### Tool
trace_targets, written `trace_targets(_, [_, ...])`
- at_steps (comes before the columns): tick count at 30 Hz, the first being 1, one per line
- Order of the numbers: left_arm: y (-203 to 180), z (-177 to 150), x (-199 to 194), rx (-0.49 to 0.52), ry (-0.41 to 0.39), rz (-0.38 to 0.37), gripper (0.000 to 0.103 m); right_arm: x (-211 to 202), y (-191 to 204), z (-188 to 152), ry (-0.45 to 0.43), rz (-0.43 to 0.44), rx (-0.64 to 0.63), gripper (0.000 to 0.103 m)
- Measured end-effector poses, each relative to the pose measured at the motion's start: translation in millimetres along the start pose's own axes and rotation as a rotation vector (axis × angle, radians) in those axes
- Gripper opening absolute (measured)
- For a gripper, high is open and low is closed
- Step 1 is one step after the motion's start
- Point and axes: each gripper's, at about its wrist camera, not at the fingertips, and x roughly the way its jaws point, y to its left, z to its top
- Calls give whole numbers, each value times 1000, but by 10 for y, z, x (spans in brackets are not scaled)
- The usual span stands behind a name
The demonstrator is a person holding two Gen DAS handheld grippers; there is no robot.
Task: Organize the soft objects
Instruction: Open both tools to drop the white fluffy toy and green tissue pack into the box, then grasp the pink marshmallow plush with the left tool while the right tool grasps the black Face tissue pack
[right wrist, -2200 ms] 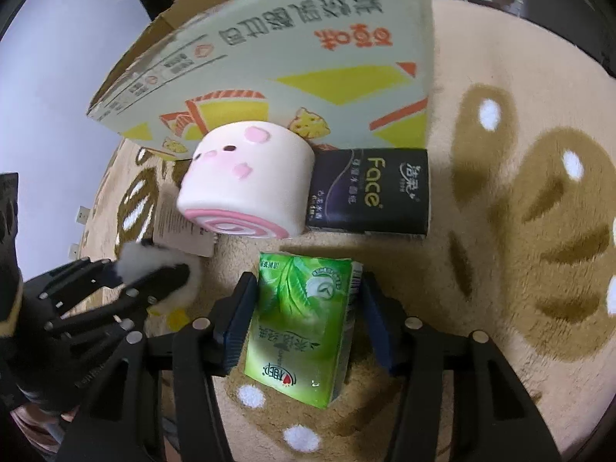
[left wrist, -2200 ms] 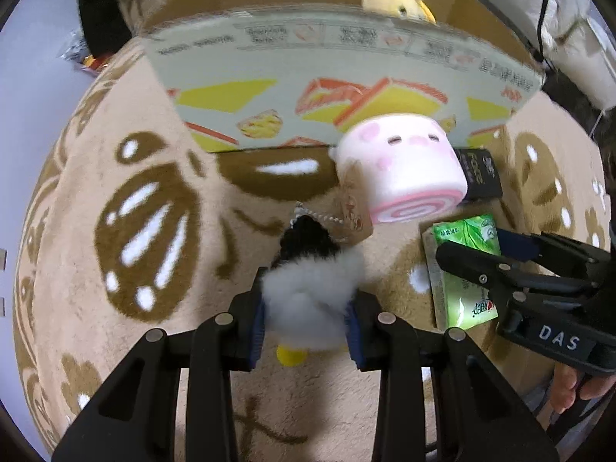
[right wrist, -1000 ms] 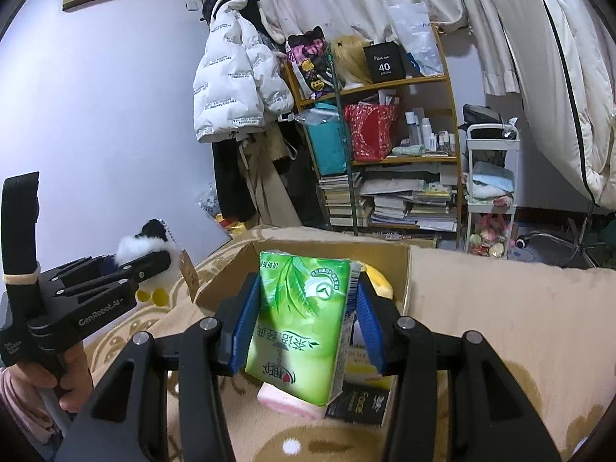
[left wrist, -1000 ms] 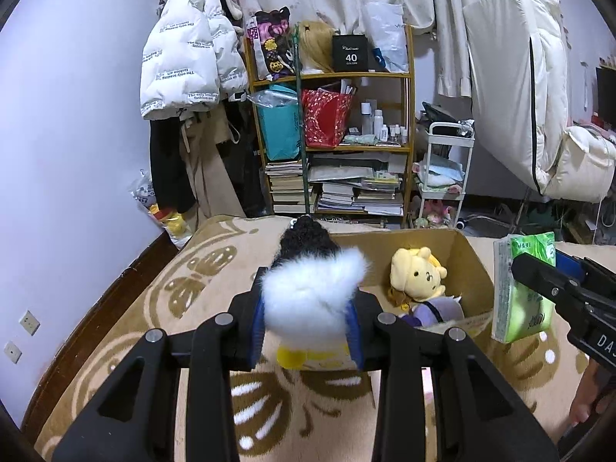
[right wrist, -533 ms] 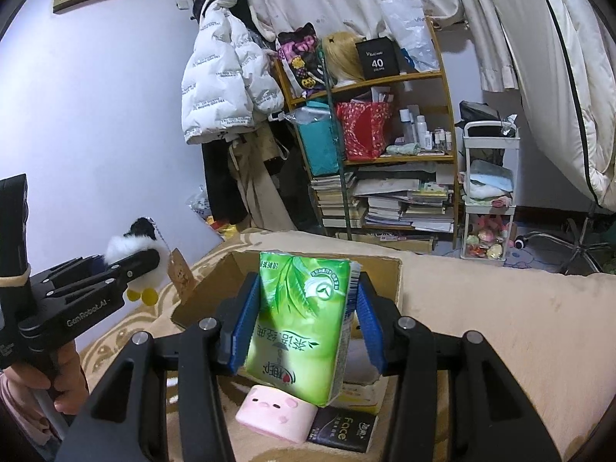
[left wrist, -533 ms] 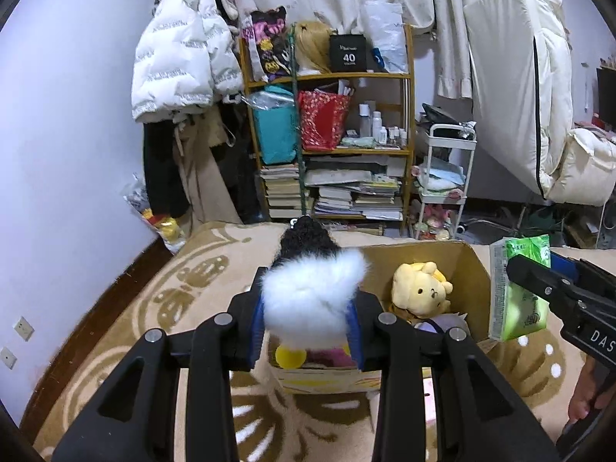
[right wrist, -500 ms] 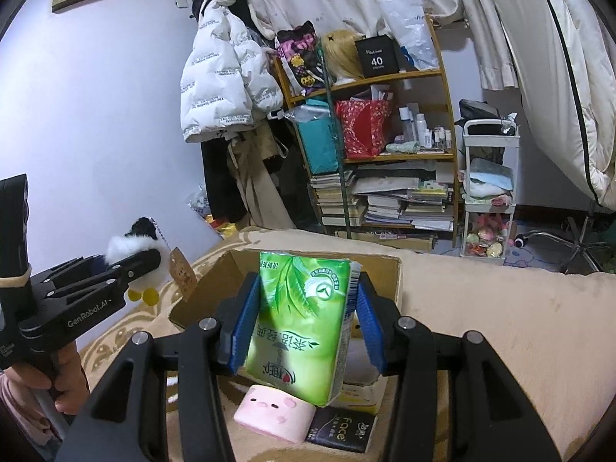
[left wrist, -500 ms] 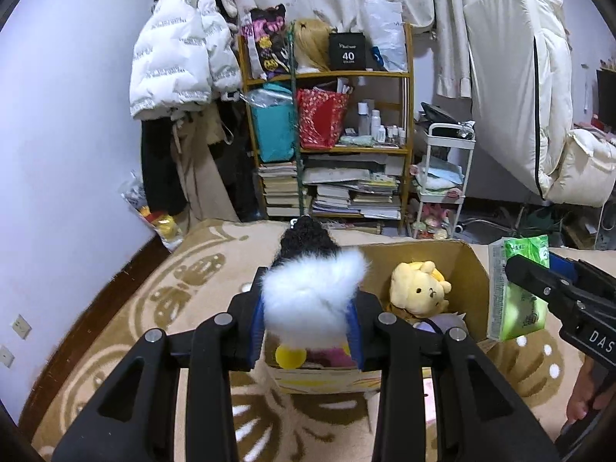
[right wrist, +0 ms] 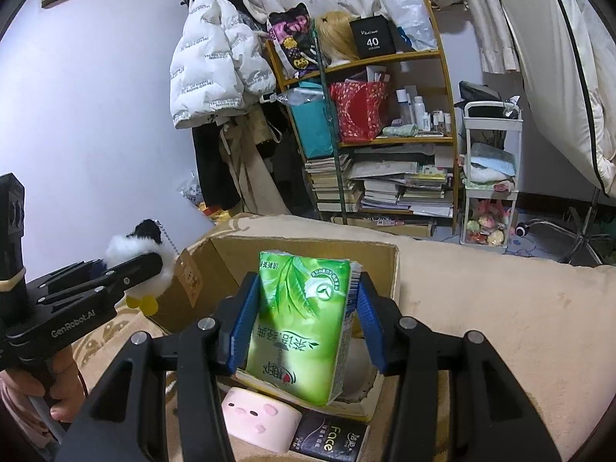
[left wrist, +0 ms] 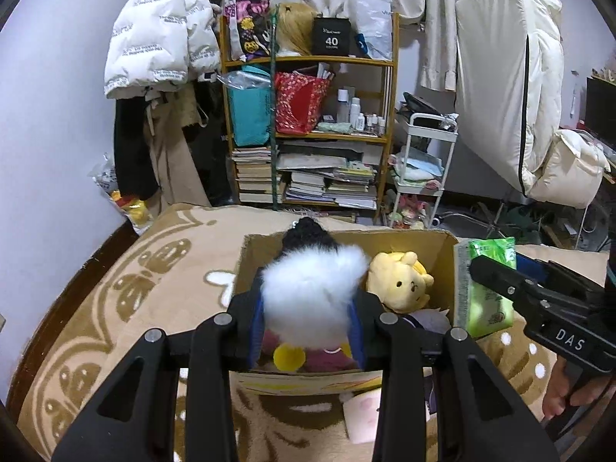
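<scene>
The left gripper [left wrist: 306,323] is holding a fluffy white plush toy [left wrist: 313,288] between its 2 blue-padded fingers [left wrist: 256,325]. The toy has a black head at the far end and yellow feet at the near end, and a small bead chain is hanging from the head in the right wrist view. The gripper is hovering over the near left part of an open cardboard box [left wrist: 442,258], so the toy is above the box opening and not resting on anything.

The right gripper [right wrist: 302,325] is gripping a green tissue pack [right wrist: 304,323] by its 2 long sides. The pack is standing upright between the blue pads and is raised above the near edge of the box. In the left wrist view the same pack is showing at the right side of the box, just beside its right wall.

Inside the box a yellow plush bear [left wrist: 398,285] is lying against the far right corner, and some purple and dark red soft things are lying under it, partly hidden by the left gripper.

On the beige patterned rug [left wrist: 161,281], just in front of the box, a pink roll-shaped plush [right wrist: 260,415] with a small face is lying on its side. A black tissue pack [right wrist: 331,439] with the word "Face" is lying just beside it, to its right.

A person's hand [right wrist: 63,389] is holding the handle of the left gripper at the lower left of the right wrist view.
</scene>
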Motion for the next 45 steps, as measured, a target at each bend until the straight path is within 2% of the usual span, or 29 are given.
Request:
trace_targets(11, [-112, -107, 180, 28, 61, -32, 35, 75, -19, -9, 7, -8, -6, 56])
trace_targets(15, [-112, -142, 238, 23, 101, -21, 37, 93, -69, -22, 17, 4, 10, 57])
trace_targets(18, [-112, -176, 257, 27, 134, 2, 39, 76, -114, -23, 15, 11, 32, 65])
trace_targets(20, [-100, -196, 235, 27, 138, 15, 39, 38, -144, -17, 10, 15, 47, 65])
trace_targets(23, [-75, -208, 172, 15, 134, 29, 50, -25, -147, -14, 7, 12, 51, 68])
trace_targets(24, [-70, -214, 140, 10, 128, 34, 52, -48, -154, -13, 4, 11, 55, 72])
trace_targets(29, [-37, -240, 10, -7, 129, 35, 57, -170, -146, -31, 8, 6, 63, 81])
trace_targets(31, [-44, -259, -55, -5, 130, 33, 62, -217, -127, -45, 10, 9, 63, 89])
trace_targets(35, [-112, -300, -229, 27, 113, 43, 73, -317, -89, -77, 23, 0, 56, 95])
trace_targets(37, [-139, -302, -297, 32, 110, 38, 78, -370, -76, -107, 23, -5, 62, 103])
trace_targets(45, [-221, -363, -538, 42, 117, 5, 93, -588, -65, -182, 26, -47, 82, 103])
